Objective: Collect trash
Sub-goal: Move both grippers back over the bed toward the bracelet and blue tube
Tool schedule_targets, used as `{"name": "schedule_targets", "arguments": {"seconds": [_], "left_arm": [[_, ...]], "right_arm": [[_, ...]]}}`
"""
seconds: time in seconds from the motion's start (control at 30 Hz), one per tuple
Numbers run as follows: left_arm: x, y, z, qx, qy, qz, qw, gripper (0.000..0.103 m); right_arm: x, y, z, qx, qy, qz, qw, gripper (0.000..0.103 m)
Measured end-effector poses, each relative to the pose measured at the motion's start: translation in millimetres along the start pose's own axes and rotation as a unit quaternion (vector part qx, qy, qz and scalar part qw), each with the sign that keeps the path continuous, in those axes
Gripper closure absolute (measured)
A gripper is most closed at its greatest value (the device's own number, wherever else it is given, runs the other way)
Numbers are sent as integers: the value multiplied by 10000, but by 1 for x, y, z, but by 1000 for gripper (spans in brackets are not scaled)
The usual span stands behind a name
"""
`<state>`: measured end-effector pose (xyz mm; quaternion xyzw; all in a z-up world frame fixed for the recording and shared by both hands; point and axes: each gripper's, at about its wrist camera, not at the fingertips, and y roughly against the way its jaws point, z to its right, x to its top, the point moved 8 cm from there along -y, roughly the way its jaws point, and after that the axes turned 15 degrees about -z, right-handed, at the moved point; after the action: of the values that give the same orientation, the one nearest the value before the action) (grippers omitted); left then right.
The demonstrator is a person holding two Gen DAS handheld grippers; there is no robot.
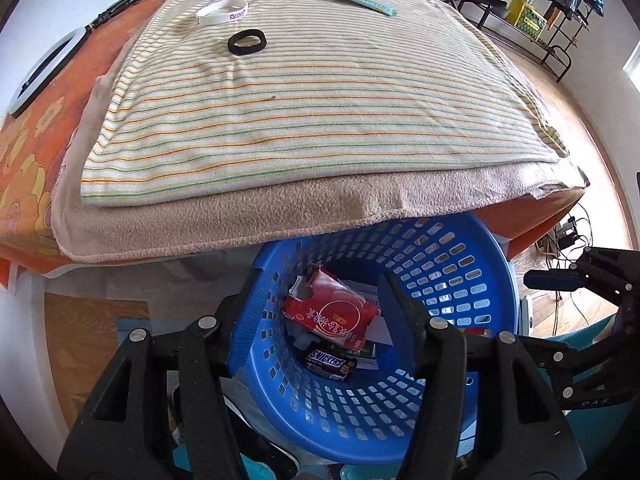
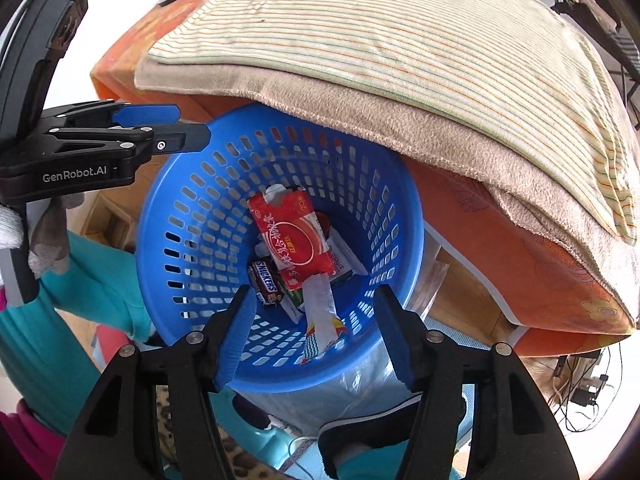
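We hold both grippers over a blue perforated basket that sits on the floor, partly tucked under the overhanging edge of the table.

Left gripper: jaws spread wide, nothing between them, poised above the basket's mouth. In the right wrist view it shows from the side, so there we cannot tell how its jaws stand.

Right gripper: jaws spread wide, nothing between them, also above the basket.

Basket contents, as we count them:
- a red wrapper with white lettering, uppermost, lying aslant;
- a Snickers bar wrapper, just beside and partly under the red one;
- a grey-white sachet with a coloured end, resting against the near wall;
- white paper scraps beneath, hard to make out.

Table covering: an orange flowered cloth, on it a beige towel, on that a striped cloth.

Items lying on the striped cloth, well apart from the basket:
- a black ring-shaped band;
- a white wristband with pink lettering;
- a pale green stick wrapper toward the far edge.

Further entries: a white ring light at the table's left edge, a dark metal rack by the far wall, and cables on the wooden floor.
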<state>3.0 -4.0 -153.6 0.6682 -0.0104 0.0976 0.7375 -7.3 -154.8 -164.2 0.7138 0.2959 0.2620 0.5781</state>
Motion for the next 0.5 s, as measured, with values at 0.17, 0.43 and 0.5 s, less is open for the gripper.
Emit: {"name": "schedule_targets", "arguments": {"seconds": [0.17,0.43,0.5], "left_arm": [[15,15,-5,-4,45,114,9999,44],[48,43,-14,63,101,299,9995,44],[55,49,-15,155,56,358,9992,44]], "right_arm": [[8,13,1,-183,-32,250,9995,40],[30,43,13,-489,-192,745,9958,32],[36,50,17,-533,-268,823,9948,32]]}}
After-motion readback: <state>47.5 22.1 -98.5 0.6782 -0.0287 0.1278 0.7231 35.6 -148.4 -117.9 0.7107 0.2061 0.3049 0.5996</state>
